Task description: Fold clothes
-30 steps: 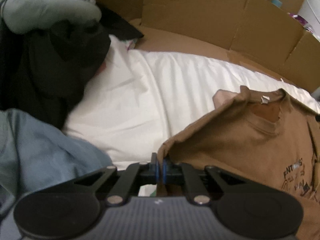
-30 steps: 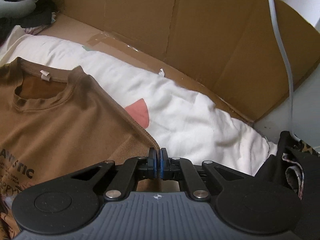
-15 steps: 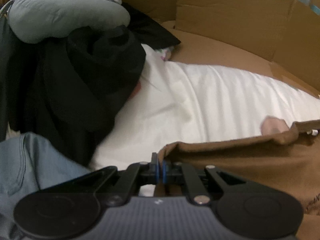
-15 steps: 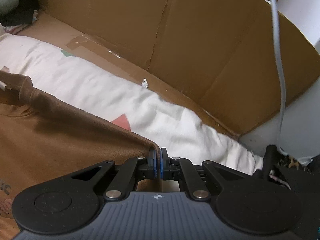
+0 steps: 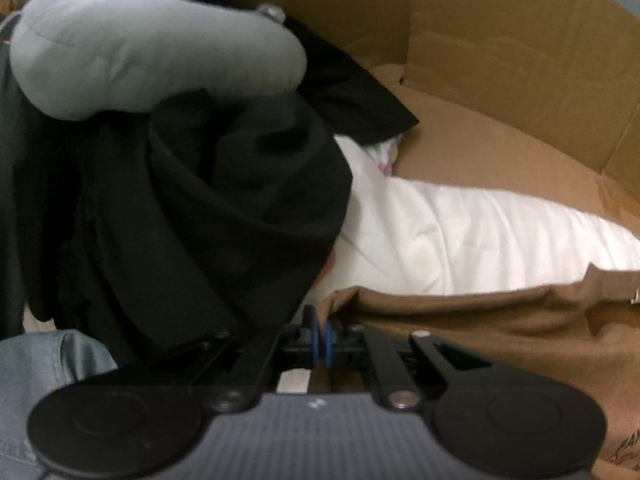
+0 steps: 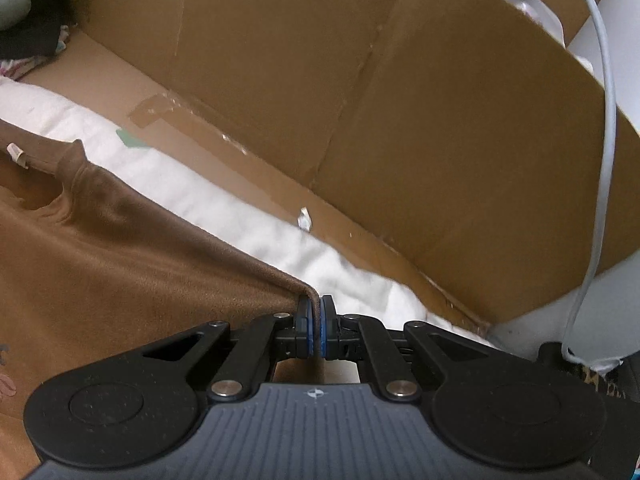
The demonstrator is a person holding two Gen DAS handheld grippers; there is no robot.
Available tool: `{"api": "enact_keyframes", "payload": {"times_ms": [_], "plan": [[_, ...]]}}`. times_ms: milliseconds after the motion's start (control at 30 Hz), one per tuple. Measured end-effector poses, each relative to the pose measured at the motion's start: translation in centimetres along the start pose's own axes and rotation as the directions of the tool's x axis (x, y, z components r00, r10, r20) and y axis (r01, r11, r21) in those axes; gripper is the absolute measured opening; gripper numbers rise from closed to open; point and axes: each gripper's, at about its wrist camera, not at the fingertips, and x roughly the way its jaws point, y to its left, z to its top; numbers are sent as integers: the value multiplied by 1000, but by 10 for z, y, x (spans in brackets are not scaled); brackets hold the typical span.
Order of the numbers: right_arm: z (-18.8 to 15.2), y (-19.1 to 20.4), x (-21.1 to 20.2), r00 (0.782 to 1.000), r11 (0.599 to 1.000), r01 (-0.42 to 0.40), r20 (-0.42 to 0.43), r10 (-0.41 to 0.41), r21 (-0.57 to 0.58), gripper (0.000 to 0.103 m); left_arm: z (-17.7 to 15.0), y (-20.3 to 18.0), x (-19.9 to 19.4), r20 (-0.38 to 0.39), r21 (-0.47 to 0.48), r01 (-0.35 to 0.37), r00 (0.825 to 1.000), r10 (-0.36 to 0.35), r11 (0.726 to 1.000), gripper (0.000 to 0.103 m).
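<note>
While pinching brown shirt (image 6: 120, 264), left claw (image 5: 319, 338), right claw (image 6: 315, 330), level.

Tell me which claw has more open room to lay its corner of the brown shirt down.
Probably the right claw: white bedding lies open ahead of it. The left claw, also pinching the brown shirt, sits against a black clothes pile.

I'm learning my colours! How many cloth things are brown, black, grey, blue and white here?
Brown: 1, the brown T-shirt, pinched by the left gripper and the right gripper.
Black: 1, the black garment pile; I can't tell how many pieces.
Grey: 1, the grey cushion.
Blue: 1, the blue denim.
White: 1, the white bedding.
Total: 5.
</note>
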Motion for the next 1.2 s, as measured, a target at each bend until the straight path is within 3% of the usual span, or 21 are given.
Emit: {"api": "enact_keyframes", "payload": {"times_ms": [133,233,300,367,467,633,767,1033,1200], "plan": [[0,6,9,999,999,31,-17,-31,-8,2,-11,-10,3,12,26,-11,1000,11,1000,13],[-2,9,20,999,1000,23,-35,-22,20,4,-19,-13,-8,30,18,-28,999,28,999,29],[-2,7,17,999,999,26,-31,-25,45,15,-25,-12,-17,41,7,-35,999,35,999,44],[-1,4,11,1000,997,18,-18,-16,79,19,-30,-7,-30,62,-21,-5,998,6,1000,48],[1,-3,-6,1000,996,-5,0,5,94,27,-37,-3,-47,78,-49,21,997,-17,999,48],[3,-14,-31,999,995,-28,38,24,101,30,-38,-25,-63,106,23,47,993,-49,999,49],[9,-13,-34,993,985,-95,80,84,143,31,-35,-46,-70,125,77,71,989,-80,995,49],[29,43,-10,970,977,-211,135,204,42,35,-18,-92,-41,143,181,150,974,-177,972,52],[42,66,10,953,961,-273,153,263,47,35,-19,-109,-10,128,227,193,966,-226,955,54]]}}
